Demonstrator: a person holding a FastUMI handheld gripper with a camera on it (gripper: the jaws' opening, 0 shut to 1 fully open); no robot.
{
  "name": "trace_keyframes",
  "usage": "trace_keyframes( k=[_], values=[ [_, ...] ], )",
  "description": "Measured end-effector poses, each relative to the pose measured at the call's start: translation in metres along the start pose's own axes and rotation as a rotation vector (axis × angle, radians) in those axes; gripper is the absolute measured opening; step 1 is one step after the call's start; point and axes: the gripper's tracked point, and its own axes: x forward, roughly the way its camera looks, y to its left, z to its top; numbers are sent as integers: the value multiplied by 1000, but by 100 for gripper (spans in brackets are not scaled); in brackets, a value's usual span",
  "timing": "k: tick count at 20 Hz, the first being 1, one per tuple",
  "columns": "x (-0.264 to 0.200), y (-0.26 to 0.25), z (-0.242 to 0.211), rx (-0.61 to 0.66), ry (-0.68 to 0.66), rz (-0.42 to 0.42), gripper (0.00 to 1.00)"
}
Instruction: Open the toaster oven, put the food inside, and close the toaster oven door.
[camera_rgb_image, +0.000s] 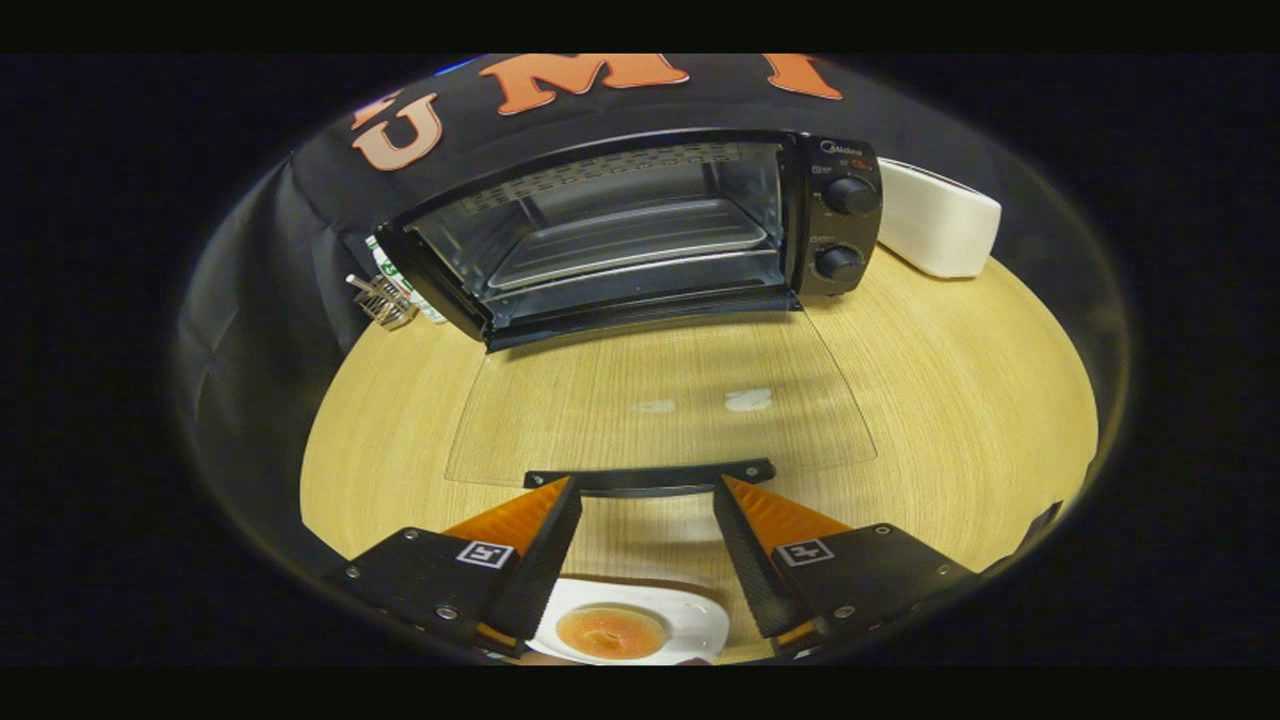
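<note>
In the gripper view, a black toaster oven (620, 230) with two round knobs (848, 196) on its control panel stands at the far edge of the light wooden tabletop (950, 400), against the booth's wall. Its clear glass door (660, 400) is swung fully down and lies flat over the tabletop, its black bar handle (650, 476) at the near rim, just ahead of the fingertips. Inside the open cavity a metal tray (630, 240) sits on a rack.

The gripper (648, 505) hangs above the near part of the tabletop with its jaws spread wide, grasping nothing; both fingers are clear of the handle and of the food. Between and below the fingers, at the near edge of the tabletop, lies a white plate (690, 615) bearing a round, orange-brown piece of food (610, 632).

A white box-shaped object (940, 225) rests by the oven's knob side at the far corner. On the oven's other side stands a small metal wire item (383, 300), next to a partly hidden package (395, 275).
</note>
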Motion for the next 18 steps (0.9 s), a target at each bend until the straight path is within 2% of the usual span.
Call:
trace_keyframes(
  k=[8, 11, 14, 18],
  values=[
    [-38, 10, -12, -94, -82, 40, 82],
    [-58, 16, -44, -196, -81, 66, 82],
    [-70, 24, -76, -251, -73, 104, 86],
    [-75, 23, -114, -326, -67, 112, 87]
  ],
)
